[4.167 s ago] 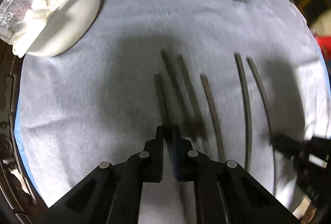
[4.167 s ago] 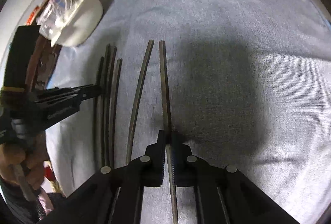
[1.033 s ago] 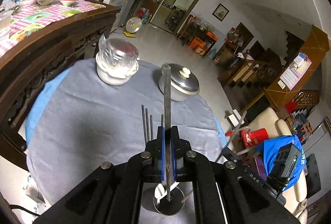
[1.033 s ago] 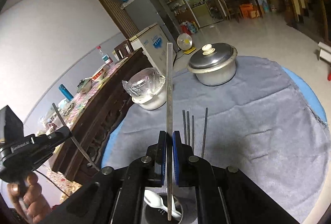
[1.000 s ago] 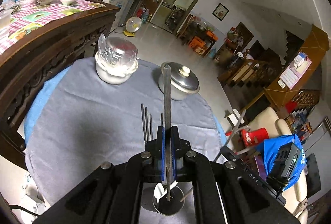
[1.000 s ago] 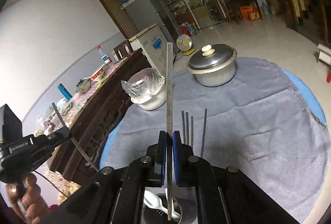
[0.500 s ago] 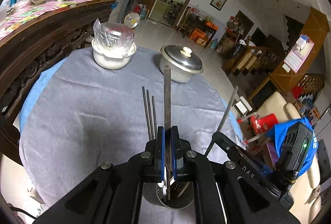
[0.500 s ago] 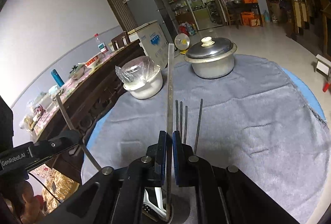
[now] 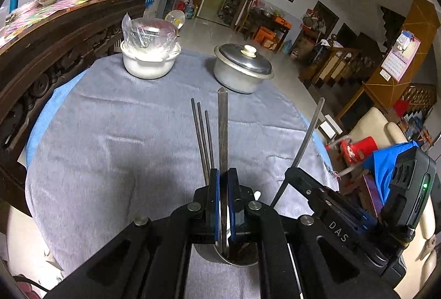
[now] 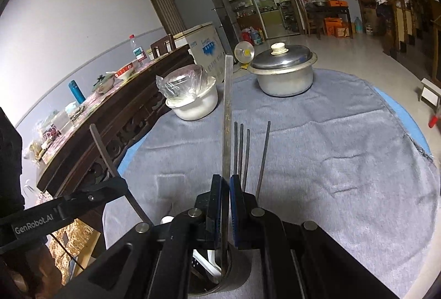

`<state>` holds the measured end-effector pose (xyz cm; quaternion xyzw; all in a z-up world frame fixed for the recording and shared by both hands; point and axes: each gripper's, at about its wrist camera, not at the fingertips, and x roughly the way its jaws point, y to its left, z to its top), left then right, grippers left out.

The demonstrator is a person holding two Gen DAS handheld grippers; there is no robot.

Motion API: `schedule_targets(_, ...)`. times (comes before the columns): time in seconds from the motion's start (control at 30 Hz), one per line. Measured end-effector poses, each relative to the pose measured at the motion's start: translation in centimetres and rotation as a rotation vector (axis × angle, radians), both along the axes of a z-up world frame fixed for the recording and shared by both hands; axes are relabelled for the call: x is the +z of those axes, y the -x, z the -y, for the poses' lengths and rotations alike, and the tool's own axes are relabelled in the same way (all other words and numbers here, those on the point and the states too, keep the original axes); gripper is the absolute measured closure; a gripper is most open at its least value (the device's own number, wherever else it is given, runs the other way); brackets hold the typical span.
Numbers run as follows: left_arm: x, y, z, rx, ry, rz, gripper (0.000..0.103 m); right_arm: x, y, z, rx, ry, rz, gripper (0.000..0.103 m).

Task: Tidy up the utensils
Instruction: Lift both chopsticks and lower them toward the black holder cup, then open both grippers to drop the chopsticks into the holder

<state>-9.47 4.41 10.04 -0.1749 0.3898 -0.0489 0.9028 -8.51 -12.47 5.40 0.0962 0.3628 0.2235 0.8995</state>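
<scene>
Grey-clothed table: left gripper point(image 9: 223, 186) and right gripper point(image 10: 226, 188) each pinch a stiff, slick, light chopstick point(image 9: 222, 130) mid-shaft over the holder cup point(image 10: 234, 278).

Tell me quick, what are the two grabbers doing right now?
Left gripper: closed on a chopstick, its lower end in the metal cup.
Right gripper: closed on another chopstick over the same cup.

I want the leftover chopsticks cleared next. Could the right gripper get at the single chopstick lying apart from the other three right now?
Probably not yet. The right gripper is shut on a chopstick over the metal holder. The single chopstick lies just ahead on the cloth, nothing covering it, so releasing first should free the way.
</scene>
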Motion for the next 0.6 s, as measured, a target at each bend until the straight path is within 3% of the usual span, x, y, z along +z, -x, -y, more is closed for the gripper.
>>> schedule_targets(0.6, -0.8, 1.3, 0.6, -0.02, -0.032, -0.014, 0.097, -1.3, 1.4, -0.3, 0.026, 0.031, -0.019, 0.096)
